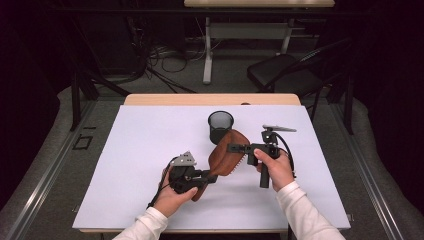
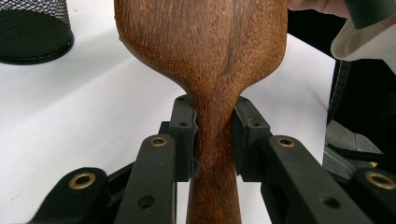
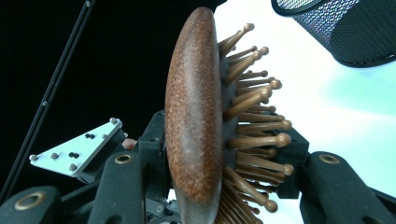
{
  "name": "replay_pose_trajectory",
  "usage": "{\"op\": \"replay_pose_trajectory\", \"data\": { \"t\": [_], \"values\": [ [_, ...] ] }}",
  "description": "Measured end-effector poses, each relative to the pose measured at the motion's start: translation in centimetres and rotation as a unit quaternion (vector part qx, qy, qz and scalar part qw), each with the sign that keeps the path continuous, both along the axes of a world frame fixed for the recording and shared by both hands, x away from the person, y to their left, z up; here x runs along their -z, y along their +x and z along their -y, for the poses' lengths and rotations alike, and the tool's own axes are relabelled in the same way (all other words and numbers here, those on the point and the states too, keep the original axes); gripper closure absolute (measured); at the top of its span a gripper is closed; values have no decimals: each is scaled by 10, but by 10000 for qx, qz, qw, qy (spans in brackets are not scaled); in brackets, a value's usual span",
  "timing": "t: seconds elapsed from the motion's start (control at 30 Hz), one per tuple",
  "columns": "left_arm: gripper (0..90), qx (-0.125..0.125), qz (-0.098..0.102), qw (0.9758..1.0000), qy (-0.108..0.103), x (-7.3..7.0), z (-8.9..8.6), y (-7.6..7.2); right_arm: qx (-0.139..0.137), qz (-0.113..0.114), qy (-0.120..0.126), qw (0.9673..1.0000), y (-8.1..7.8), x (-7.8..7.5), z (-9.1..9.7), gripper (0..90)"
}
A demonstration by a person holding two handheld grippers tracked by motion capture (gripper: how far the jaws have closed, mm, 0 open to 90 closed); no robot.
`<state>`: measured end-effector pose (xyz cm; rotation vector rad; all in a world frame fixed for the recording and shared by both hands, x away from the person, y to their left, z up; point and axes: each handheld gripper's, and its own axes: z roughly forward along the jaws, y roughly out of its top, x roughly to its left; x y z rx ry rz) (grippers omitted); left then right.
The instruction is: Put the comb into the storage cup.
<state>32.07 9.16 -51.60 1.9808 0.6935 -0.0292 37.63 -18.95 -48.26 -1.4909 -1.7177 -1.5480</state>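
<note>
The wooden hairbrush (image 1: 227,152) hangs above the white worktop (image 1: 140,150), held at both ends, its long axis running from the left gripper (image 1: 207,176) at the near left up toward the right gripper (image 1: 235,148) and the mesh cup (image 1: 220,126) behind it. In the left gripper view the jaws stand partly closed, both pads pressed on the narrow neck of the handle (image 2: 212,140), with the broad paddle rising straight ahead of them. In the right gripper view the jaws are closed nearly as far as they go, one pad on the smooth wooden back (image 3: 194,126) and the other against the bristles (image 3: 254,126), so the head stands edge-on between them. The cup stands just beyond the head, up and to the right in that view, its mouth open upward. The right gripper is the nearer to the cup; I judge that the handover or tilt turns on swinging the long axis upright over that mouth.
</note>
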Motion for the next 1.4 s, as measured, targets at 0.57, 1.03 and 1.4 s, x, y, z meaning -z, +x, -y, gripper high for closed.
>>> {"op": "replay_pose_trajectory", "data": {
  "t": [0.57, 1.03, 1.4],
  "values": [
    [725, -29, 3, 10000, -3, 1, 0, 0, -27, -62, -20, 10000, 1, -1, 0, 505],
    [706, -118, 24, 9999, 4, 1, 0, 1, -8, -154, 11, 9999, 4, 1, 1, 510],
    [633, -168, 133, 9998, 57, 3, 0, 2, -32, -189, 41, 9998, 5, 1, 2, 510]
  ]
}}
